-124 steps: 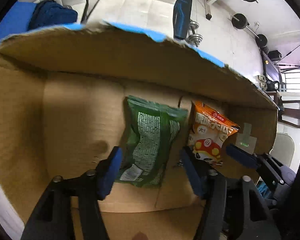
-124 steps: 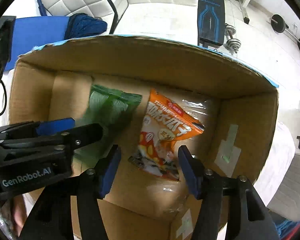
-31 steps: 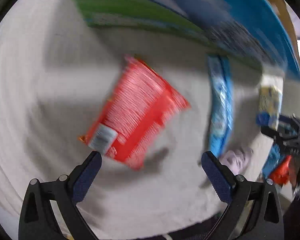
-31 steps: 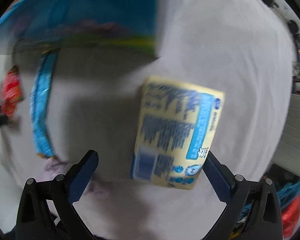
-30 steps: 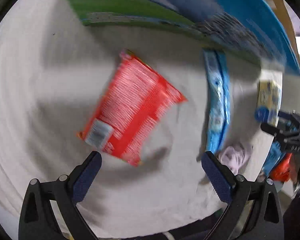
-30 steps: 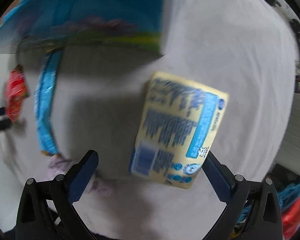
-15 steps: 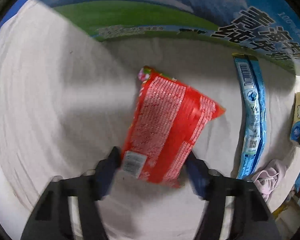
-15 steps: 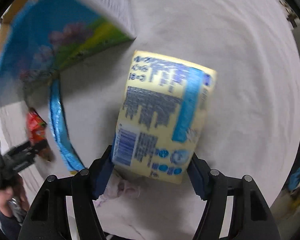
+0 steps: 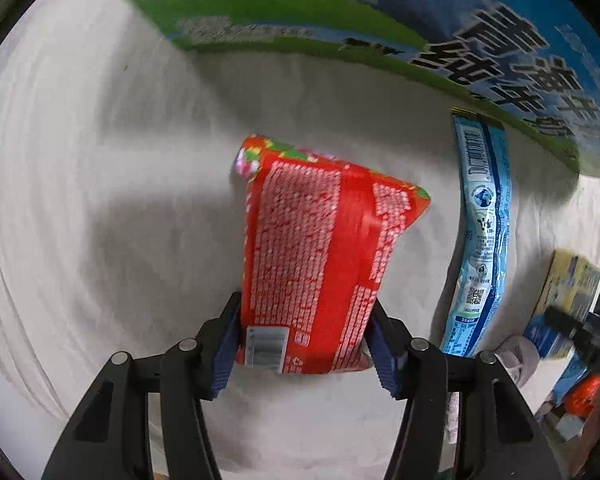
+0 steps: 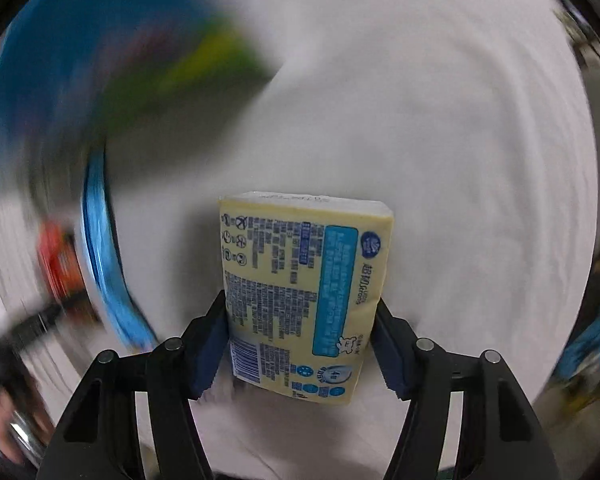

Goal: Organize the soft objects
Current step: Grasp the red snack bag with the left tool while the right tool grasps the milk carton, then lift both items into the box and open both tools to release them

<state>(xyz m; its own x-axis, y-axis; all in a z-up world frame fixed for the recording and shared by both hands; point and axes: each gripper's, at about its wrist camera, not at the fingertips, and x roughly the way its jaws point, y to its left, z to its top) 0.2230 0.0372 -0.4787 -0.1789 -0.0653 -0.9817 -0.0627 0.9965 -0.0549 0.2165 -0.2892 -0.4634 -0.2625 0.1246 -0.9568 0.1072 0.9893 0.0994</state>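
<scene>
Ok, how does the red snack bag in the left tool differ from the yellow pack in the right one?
The red snack bag is a flat crinkly pouch with sealed ends; the yellow tissue pack is a thick, squared block. The bag carries pale print on red; the pack has dark print with a blue band. Both are gripped at their near end, the bag by the left tool, the pack by the right tool.

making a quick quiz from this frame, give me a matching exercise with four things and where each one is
Things:
1. red snack bag
2. yellow tissue pack
3. long blue packet
4. printed blue and green box

Places:
A. lying loose on the white cloth
B. in the right gripper
C. at the far edge of the cloth
D. in the left gripper

Pairs: 1-D, 2-B, 3-A, 4-C
</scene>
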